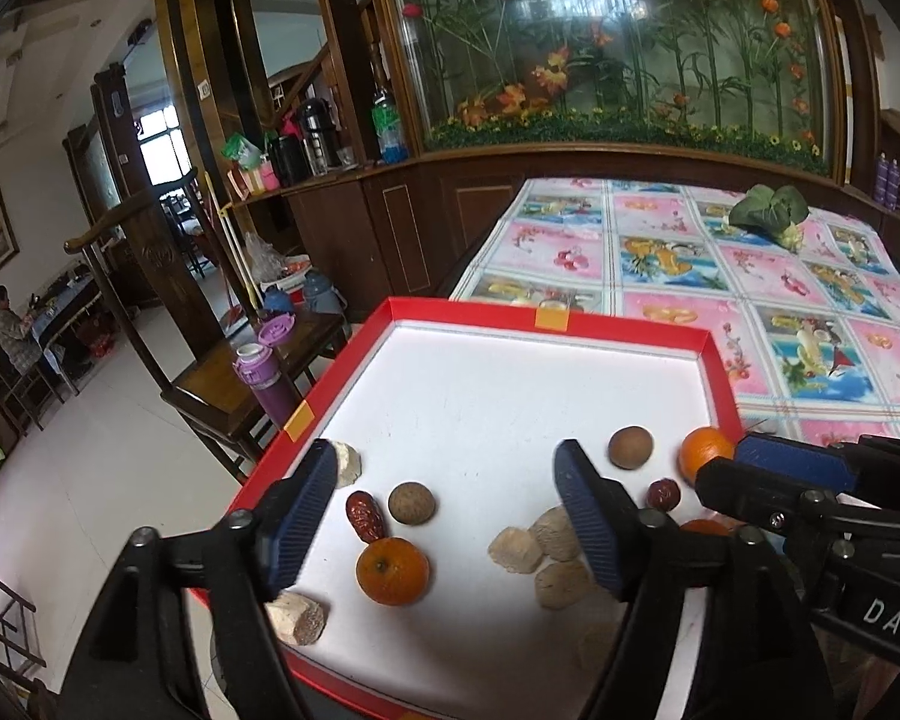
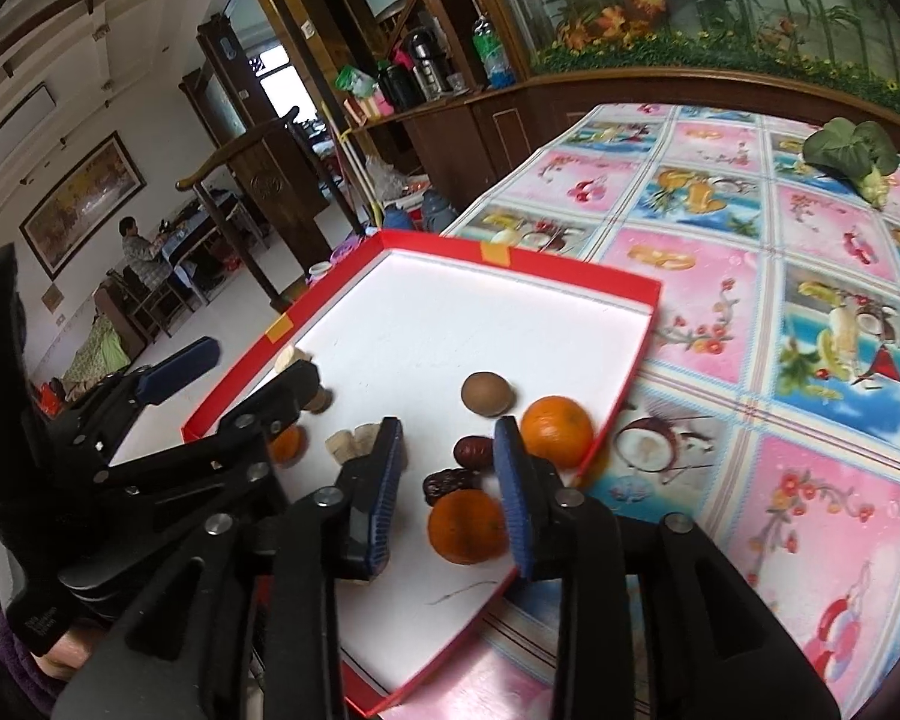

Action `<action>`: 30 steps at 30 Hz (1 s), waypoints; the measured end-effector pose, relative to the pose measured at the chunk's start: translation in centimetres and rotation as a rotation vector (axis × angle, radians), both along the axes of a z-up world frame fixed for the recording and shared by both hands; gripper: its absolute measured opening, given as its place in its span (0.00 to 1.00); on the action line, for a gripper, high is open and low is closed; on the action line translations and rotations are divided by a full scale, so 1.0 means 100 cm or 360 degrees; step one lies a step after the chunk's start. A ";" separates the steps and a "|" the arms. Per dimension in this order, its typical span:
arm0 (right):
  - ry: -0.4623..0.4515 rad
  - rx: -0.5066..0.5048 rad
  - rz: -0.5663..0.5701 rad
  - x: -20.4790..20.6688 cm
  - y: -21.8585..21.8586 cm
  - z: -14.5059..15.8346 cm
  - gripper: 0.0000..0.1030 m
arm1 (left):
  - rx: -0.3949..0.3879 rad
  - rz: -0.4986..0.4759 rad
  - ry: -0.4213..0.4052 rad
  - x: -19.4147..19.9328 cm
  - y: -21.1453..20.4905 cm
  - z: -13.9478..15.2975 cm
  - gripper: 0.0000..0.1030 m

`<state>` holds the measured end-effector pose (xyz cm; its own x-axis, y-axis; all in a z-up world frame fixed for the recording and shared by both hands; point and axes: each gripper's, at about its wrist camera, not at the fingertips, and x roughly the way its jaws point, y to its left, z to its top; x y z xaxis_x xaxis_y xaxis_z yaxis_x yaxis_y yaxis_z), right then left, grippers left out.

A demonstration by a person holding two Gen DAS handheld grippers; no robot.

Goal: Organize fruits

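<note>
Fruits: round orange tangerines, wrinkled dark-red dates, brown nuts and pale chunks are lying loose in shallow white, red-rimmed cardboard tray (image 2: 600, 282) on the bench. Right gripper (image 2: 453, 492), fingers spread, is straddling near tangerine (image 2: 467, 527), seemingly pre-grasp; closing comes next. Left gripper (image 1: 444, 516) is hanging spread, empty. Far tangerine (image 2: 557, 431) is crowding the right rim; the tray's far half is offering open room.

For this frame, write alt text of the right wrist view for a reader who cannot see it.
The open right gripper hovers over a red-rimmed white tray, its blue pads either side of an orange and two dark red dates. A second orange and a brown round fruit lie beyond, and the left gripper reaches in beside it.
</note>
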<state>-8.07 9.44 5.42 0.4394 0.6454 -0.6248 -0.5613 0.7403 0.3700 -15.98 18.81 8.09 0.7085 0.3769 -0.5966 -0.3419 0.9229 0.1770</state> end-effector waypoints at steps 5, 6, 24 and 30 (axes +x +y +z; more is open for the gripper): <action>-0.0069 0.0012 -0.0063 -0.002 -0.021 0.011 0.48 | 0.0026 0.0003 -0.0035 -0.003 -0.012 0.016 0.82; -0.0080 0.0021 -0.0082 -0.001 -0.026 0.014 0.49 | 0.0021 0.0000 -0.0042 -0.003 -0.015 0.019 0.82; -0.0432 0.0074 -0.0207 -0.051 -0.066 0.066 0.88 | -0.0015 0.0264 -0.0086 -0.032 -0.029 0.053 0.87; -0.0535 0.0135 -0.0260 -0.082 -0.077 0.083 0.95 | 0.0032 0.0267 -0.0214 -0.061 -0.034 0.072 0.87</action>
<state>-16.28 1.70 13.72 0.7120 0.5932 -0.3757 -0.5390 0.8046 0.2490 -22.10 15.46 15.33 0.7073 0.5072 -0.4924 -0.5124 0.8477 0.1371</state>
